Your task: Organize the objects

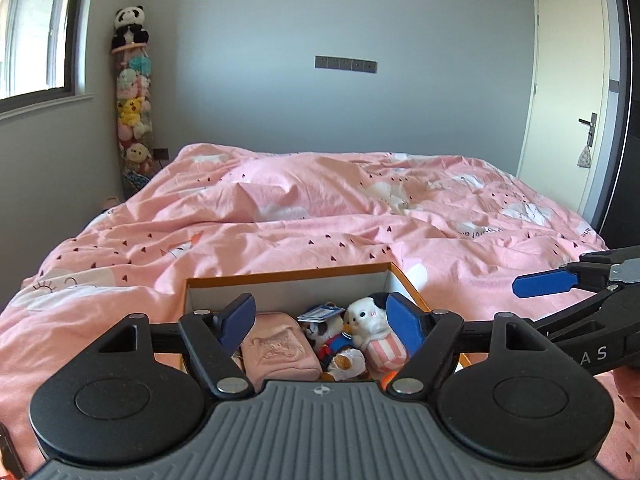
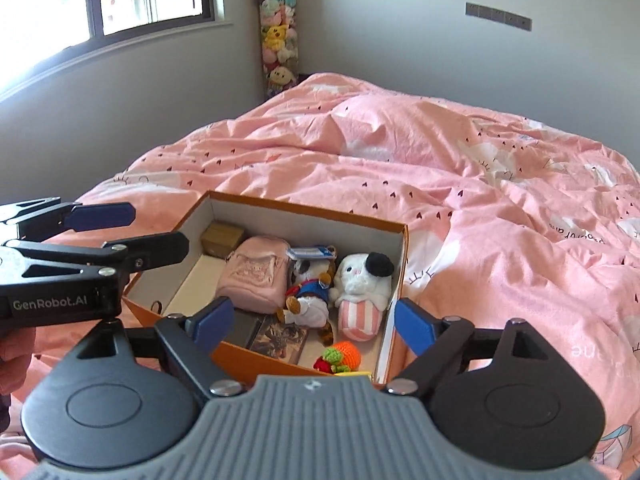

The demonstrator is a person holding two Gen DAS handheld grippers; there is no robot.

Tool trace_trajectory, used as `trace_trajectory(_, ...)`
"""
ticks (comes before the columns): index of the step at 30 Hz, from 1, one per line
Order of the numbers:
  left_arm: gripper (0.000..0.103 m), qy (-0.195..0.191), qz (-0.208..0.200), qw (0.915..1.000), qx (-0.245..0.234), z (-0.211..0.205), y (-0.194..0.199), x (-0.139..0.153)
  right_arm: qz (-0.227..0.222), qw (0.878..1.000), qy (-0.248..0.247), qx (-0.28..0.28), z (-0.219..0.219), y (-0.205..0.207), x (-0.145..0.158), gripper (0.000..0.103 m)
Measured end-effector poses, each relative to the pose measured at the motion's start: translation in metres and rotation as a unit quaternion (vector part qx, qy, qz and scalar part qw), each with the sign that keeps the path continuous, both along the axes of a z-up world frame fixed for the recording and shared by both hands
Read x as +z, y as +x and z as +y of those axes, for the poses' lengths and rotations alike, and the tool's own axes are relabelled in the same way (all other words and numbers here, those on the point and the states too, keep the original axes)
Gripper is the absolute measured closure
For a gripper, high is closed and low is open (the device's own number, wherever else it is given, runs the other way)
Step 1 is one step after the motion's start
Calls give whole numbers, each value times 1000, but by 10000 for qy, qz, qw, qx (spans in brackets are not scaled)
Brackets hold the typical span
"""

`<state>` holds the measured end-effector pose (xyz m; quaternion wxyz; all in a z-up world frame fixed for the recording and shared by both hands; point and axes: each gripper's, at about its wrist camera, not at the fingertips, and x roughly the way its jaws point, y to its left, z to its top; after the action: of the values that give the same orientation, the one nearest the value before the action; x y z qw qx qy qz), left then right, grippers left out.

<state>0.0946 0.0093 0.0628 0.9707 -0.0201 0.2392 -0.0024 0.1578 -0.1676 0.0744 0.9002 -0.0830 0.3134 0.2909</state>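
Observation:
An orange cardboard box (image 2: 304, 205) with a white inside sits on the pink bed. It holds a pink mini backpack (image 2: 254, 274), a small plush in blue clothes (image 2: 310, 292), a white plush with a black ear (image 2: 362, 280), a crochet carrot (image 2: 346, 354), a brown small box (image 2: 222, 238) and a book (image 2: 280, 338). The box (image 1: 288, 276) also shows in the left wrist view. My left gripper (image 1: 320, 322) is open and empty above the box. My right gripper (image 2: 312, 322) is open and empty over the box's near edge.
The pink duvet (image 2: 460, 184) covers the whole bed, rumpled. A tall holder of plush toys (image 1: 132, 120) stands in the far left corner by the window (image 1: 36, 28). A white door (image 1: 568, 92) is at the right. My right gripper's side (image 1: 580, 280) shows at the right edge.

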Motion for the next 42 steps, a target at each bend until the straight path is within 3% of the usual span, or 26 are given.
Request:
trace_trajectory(7,15,276,-458,9964,663,14,-22,2,-671,9960,387,-450,7,-28,1,3)
trace_trajectory(17,14,394,-424,9944,880,20,-33,-14,-1449,9826,602,-989,19,-64,-9,2)
trace_trajectory(22,13,449,-270,9950,845,18,-36,-25,-1275,9847,582,-1039,21,-70,-25,2)
trace_trajectory(28,13,277,192,9961,813,24,-34,-43,-896,9871,700,-1124,19,-66,-41,2)
trace_trajectory(42,13,215,1058,9892,990,27,-31,-76,-249,9891,583,-1326,23,-60,-69,2)
